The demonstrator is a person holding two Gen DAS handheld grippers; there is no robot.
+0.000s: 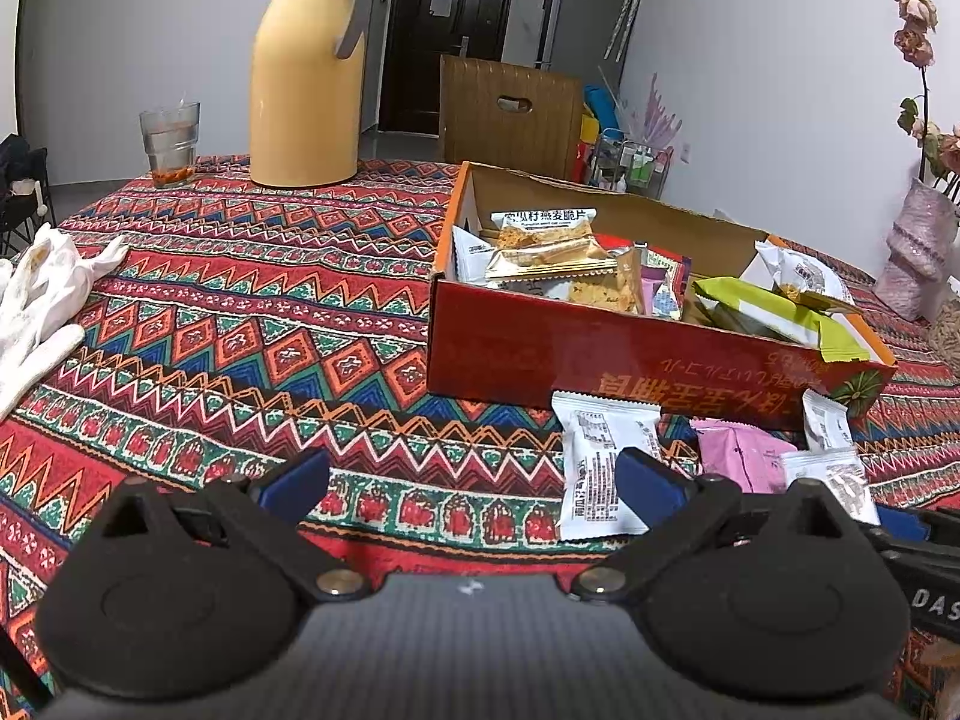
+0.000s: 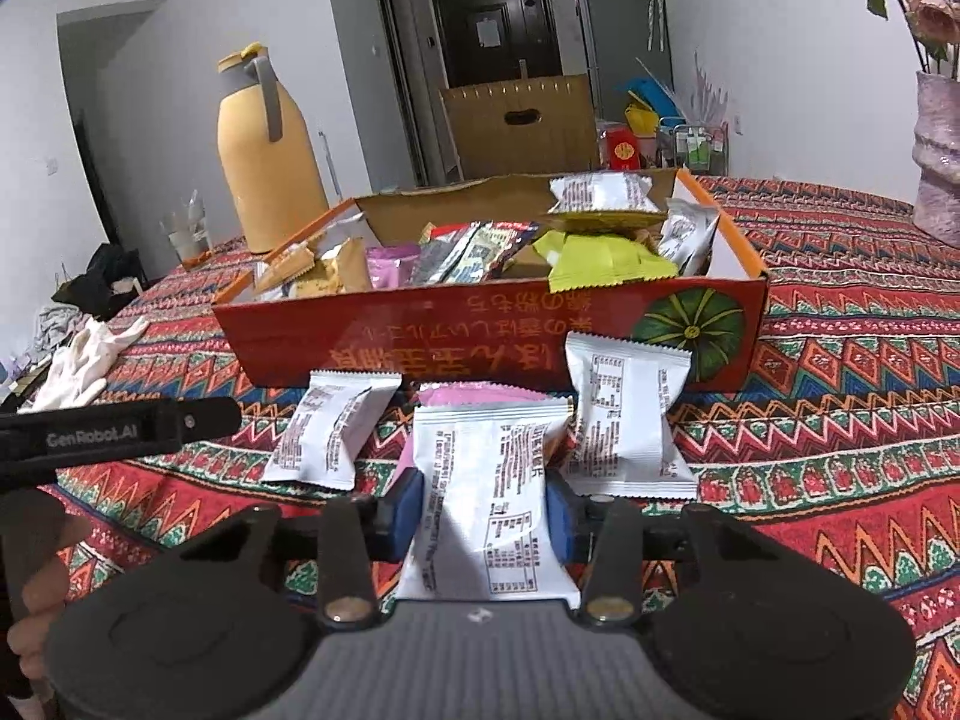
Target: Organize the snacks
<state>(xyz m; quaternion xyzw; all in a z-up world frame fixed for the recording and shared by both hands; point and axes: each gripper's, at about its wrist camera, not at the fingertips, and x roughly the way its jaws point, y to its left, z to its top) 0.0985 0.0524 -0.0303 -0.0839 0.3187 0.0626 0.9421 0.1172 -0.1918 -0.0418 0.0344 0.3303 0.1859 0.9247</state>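
A red cardboard snack box [image 2: 480, 330] stands open on the patterned tablecloth, filled with mixed packets. Along its front wall lie white packets, one on the left [image 2: 327, 432] and one on the right [image 2: 624, 414], and a pink packet [image 2: 474, 394]. My right gripper [image 2: 485, 513] is shut on a third white snack packet [image 2: 486, 492], which lies over the pink one, with a blue pad pressed on each side. In the left wrist view my left gripper [image 1: 474, 480] is open over bare cloth, left of a white packet [image 1: 600, 468] and the box [image 1: 600, 354].
A yellow thermos jug [image 1: 306, 78] and a glass [image 1: 171, 141] stand at the far left of the table. White gloves [image 1: 42, 300] lie at the left edge. A pink vase [image 1: 918, 252] with flowers stands far right. A chair back [image 1: 510, 108] is behind the table.
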